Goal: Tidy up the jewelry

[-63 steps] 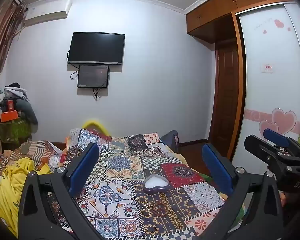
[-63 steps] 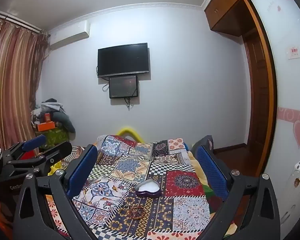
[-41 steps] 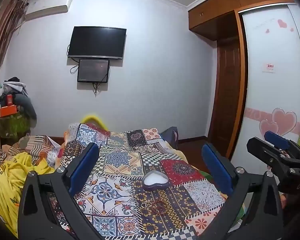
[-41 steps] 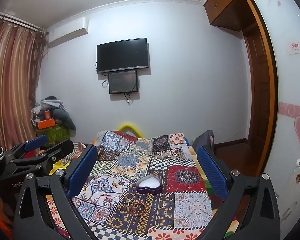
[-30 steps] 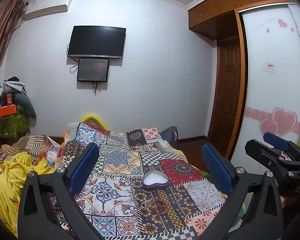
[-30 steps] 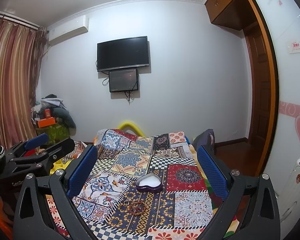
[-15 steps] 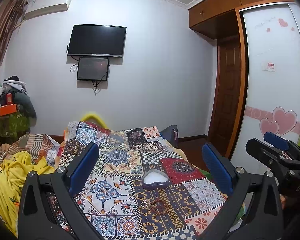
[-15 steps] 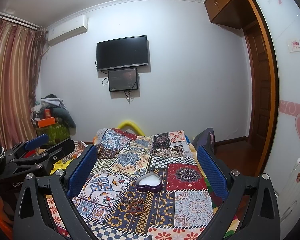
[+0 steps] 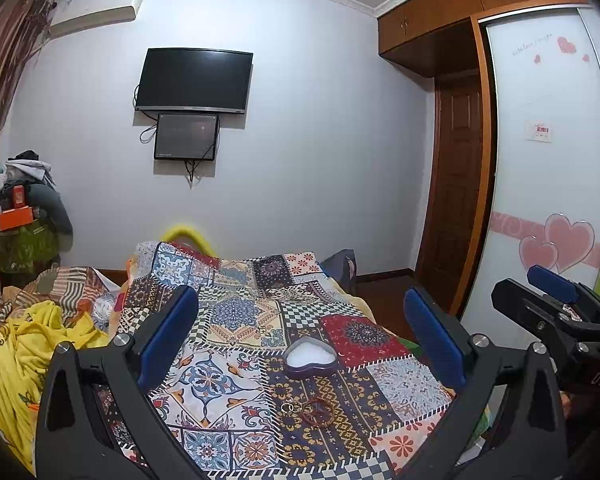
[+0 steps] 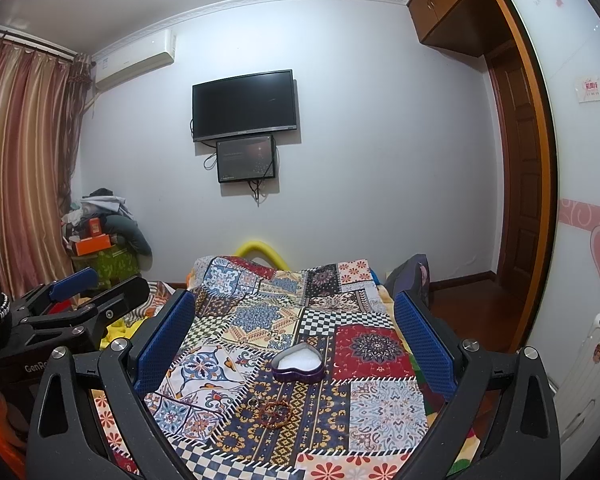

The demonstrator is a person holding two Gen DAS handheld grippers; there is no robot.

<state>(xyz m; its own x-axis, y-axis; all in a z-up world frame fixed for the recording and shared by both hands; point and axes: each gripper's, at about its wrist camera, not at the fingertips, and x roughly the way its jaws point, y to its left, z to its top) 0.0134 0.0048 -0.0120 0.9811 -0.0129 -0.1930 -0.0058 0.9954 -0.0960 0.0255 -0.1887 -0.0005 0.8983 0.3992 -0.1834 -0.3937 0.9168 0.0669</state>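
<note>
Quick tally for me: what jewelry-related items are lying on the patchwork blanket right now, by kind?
Heart-shaped box: 1, open, white lining showing
Beaded bracelet: 1
Small rings: 2, beside the bracelet; too small to be sure
Total: 4 on the patchwork blanket
</note>
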